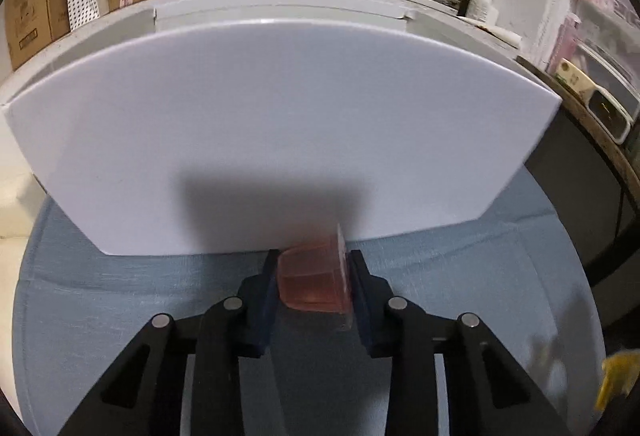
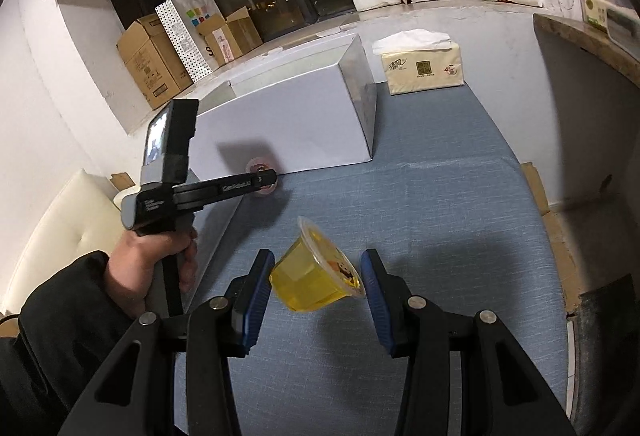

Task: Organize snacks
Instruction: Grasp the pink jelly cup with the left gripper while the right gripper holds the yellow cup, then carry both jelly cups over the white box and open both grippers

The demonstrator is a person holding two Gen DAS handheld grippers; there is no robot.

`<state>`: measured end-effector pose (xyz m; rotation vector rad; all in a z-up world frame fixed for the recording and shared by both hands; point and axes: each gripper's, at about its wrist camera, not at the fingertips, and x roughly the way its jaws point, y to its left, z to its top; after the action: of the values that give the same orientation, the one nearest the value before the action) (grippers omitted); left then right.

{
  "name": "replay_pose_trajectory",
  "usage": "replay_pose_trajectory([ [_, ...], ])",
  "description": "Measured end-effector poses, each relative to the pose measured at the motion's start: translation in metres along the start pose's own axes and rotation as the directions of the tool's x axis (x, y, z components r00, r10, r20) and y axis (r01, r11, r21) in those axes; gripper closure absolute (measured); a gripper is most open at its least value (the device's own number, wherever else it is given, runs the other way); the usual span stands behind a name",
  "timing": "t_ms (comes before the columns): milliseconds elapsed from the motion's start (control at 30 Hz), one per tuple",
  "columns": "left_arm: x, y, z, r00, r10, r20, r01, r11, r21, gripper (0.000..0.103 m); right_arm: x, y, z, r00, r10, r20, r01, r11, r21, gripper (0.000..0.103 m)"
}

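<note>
Pink jelly cup (image 1: 314, 284) sits pinched between the pads of my left gripper (image 1: 313, 278), low over the blue cloth (image 1: 120, 296) and right against the near wall of the white box (image 1: 280, 124), so I judge I must lift it over that wall next. In the right view, my right gripper (image 2: 317, 278) is spread around the tilted yellow jelly cup (image 2: 316, 282); whether the pads touch it I cannot tell. A tissue pack (image 2: 422, 66) lies far right, cardboard cartons (image 2: 154, 56) by the dark window.
</note>
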<state>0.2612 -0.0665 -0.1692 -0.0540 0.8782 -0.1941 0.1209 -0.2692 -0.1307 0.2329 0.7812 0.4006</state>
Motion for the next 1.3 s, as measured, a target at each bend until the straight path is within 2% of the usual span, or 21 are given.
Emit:
replay_pose_trajectory([
  [133,-0.033,0.000,-0.016,0.997,-0.055,0.053,0.053,0.998,0.025,0.067,0.002,0.003,0.000,1.000,0.011,-0.001,-0.011,1.000,-0.005,0.054],
  [267,-0.082,-0.009,-0.041,0.989,-0.086,0.124,0.074,0.992,0.101,0.067,0.007,0.010,0.003,1.000,0.026,0.003,-0.026,1.000,-0.007,0.054],
  [433,-0.139,0.003,-0.058,0.975,-0.123,0.186,0.107,0.990,0.095,0.067,0.016,0.028,0.016,0.999,0.050,0.018,-0.049,0.998,-0.033,0.054],
  [533,-0.158,0.014,-0.052,0.968,-0.115,0.224,0.098,0.992,0.084,0.067,0.024,0.042,0.032,0.998,0.058,0.033,-0.055,0.996,-0.072,0.054],
  [700,-0.168,0.038,-0.020,0.953,-0.089,0.290,0.081,0.996,0.040,0.067,0.035,0.062,0.075,0.994,0.058,0.089,-0.048,0.993,-0.111,0.054],
  [833,-0.161,0.059,0.034,0.941,-0.060,0.334,0.056,0.998,0.022,0.067,0.050,0.070,0.123,0.990,0.045,0.130,-0.029,0.991,-0.127,0.054],
  [900,-0.150,0.065,0.061,0.942,-0.027,0.334,0.023,1.000,0.018,0.067,0.060,0.069,0.142,0.990,0.036,0.137,-0.021,0.994,-0.108,0.054],
  [967,-0.134,0.072,0.087,0.947,-0.024,0.320,0.023,1.000,0.007,0.067,0.073,0.068,0.161,0.990,0.016,0.138,-0.003,0.995,-0.099,0.054],
  [1133,-0.098,0.074,0.124,0.957,0.020,0.288,-0.026,1.000,0.016,0.065,0.100,0.063,0.195,0.992,-0.042,0.120,0.054,0.993,-0.102,0.054],
  [1167,-0.092,0.074,0.125,0.961,0.036,0.275,-0.040,0.999,0.010,0.062,0.107,0.059,0.200,0.993,-0.056,0.101,0.066,0.994,-0.092,0.053],
  [1200,-0.086,0.075,0.127,0.963,0.048,0.265,-0.050,0.999,0.001,0.054,0.109,0.056,0.202,0.992,-0.080,0.100,0.088,0.993,-0.084,0.042],
  [1233,-0.081,0.076,0.128,0.967,0.048,0.249,-0.048,0.999,-0.005,0.022,0.112,0.053,0.204,0.988,-0.111,0.105,0.119,0.990,-0.072,0.029],
  [1267,-0.075,0.078,0.128,0.972,0.048,0.231,-0.045,0.999,-0.018,0.001,0.114,0.048,0.205,0.985,-0.128,0.114,0.135,0.989,-0.055,0.002],
  [1300,-0.074,0.079,0.125,0.970,0.053,0.236,-0.047,0.998,-0.028,0.000,0.113,0.044,0.204,0.984,-0.132,0.123,0.138,0.990,-0.041,0.000],
])
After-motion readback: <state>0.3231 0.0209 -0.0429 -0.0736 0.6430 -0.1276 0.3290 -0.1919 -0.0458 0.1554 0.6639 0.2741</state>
